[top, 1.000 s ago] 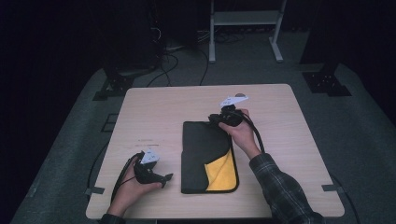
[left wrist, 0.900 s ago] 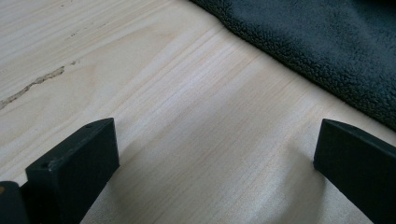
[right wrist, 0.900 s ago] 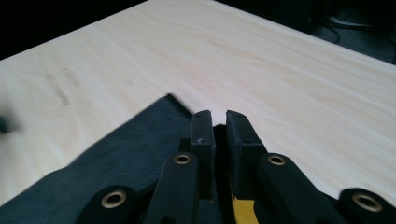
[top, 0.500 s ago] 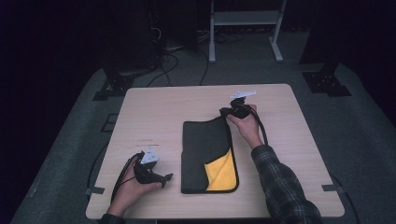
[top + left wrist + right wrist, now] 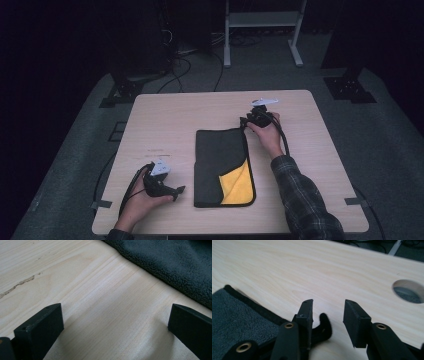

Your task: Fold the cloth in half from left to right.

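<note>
Light wooden table [image 5: 175, 115], rectangular, pale grain, with a round cable hole [image 5: 408, 291] near one edge. One folded dark cloth [image 5: 220, 160] lies flat near its middle, a yellow underside [image 5: 237, 185] exposed at the near corner.

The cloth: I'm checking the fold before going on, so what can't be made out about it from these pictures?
- The cloth's underside: hidden in the high view by its own folded layers; a yellow patch shows.
- Its far right corner: partly behind the right tool's jaw in the right gripper view, so contact is unclear.
- Most of it: cut off by the frame edge in the left gripper view.
</note>
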